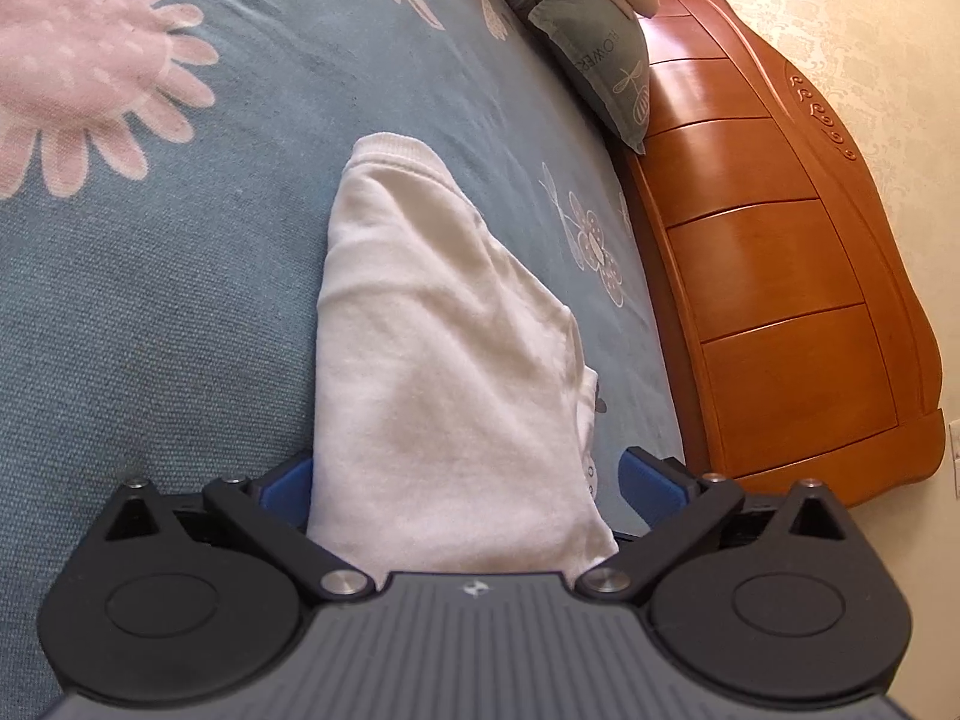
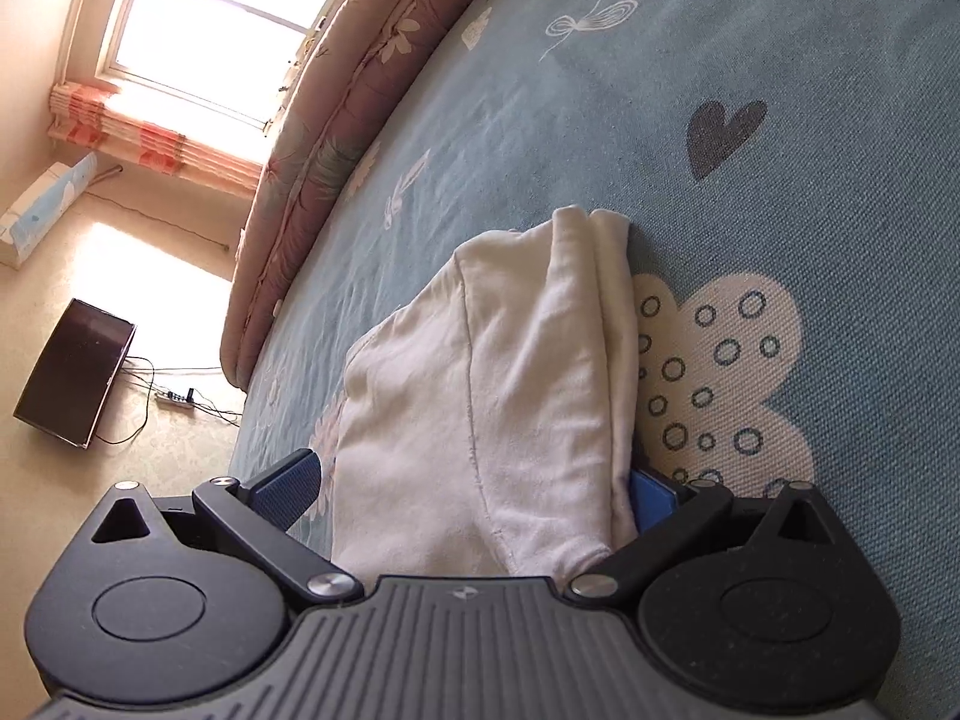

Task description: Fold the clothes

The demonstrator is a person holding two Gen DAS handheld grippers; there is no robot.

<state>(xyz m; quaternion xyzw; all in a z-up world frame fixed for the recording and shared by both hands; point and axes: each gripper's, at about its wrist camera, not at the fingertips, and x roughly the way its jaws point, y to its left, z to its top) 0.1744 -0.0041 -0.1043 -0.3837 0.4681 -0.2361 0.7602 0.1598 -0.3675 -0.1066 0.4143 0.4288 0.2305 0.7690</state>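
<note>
Your left gripper (image 1: 465, 483) has its blue fingers (image 1: 642, 477) spread wide, with the white garment (image 1: 444, 330) running up between them from the bottom centre of the frame. The cloth fills the gap, but the fingers stand apart on either side of it, so read this gripper as released, not pinching. Your right gripper (image 2: 474, 489) shows the same arrangement: the left finger (image 2: 288, 483) stands clear of the cloth, and the other is part hidden behind the garment's (image 2: 498, 372) right edge.

The garment lies on the blue bedspread (image 1: 150, 312) as a narrow, layered strip. It extends from the frame's lower centre toward mid-frame in both views. The wooden headboard (image 1: 780, 276) occupies the right of the left view. A window (image 2: 222, 30) sits upper left in the right view.

Judged from this layout, the lengthwise folds are done and a crosswise fold is due. Close both grippers on all layers at the near end. Then lift evenly and carry that end over to the far edge, keeping the side edges aligned.
</note>
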